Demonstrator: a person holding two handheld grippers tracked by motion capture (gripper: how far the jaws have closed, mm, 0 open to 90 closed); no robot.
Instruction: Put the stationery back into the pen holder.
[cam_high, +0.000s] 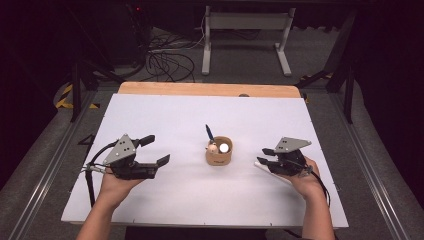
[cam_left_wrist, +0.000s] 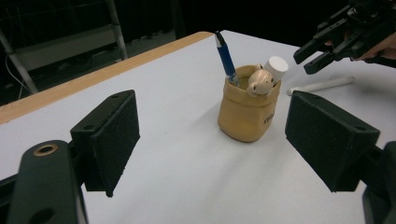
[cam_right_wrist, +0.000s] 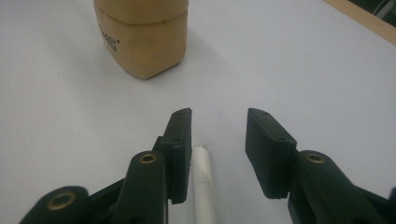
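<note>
White pen (cam_high: 270, 171) is lying on the table (cam_high: 165, 107) under the right gripper (cam_high: 263, 155), right of the tan holder (cam_high: 218, 154). Left gripper view — left gripper (cam_left_wrist: 212, 135) is gaping empty toward the holder. Right gripper view — jaws are straddling the pen, one pad beside it, not clamping.

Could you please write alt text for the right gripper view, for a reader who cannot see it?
The right gripper reaches low over a white table, its two black jaws apart around the end of a white pen that lies between them, close to the left jaw. Farther off stands a tan pen holder, its top cut off by the picture's edge.
</note>
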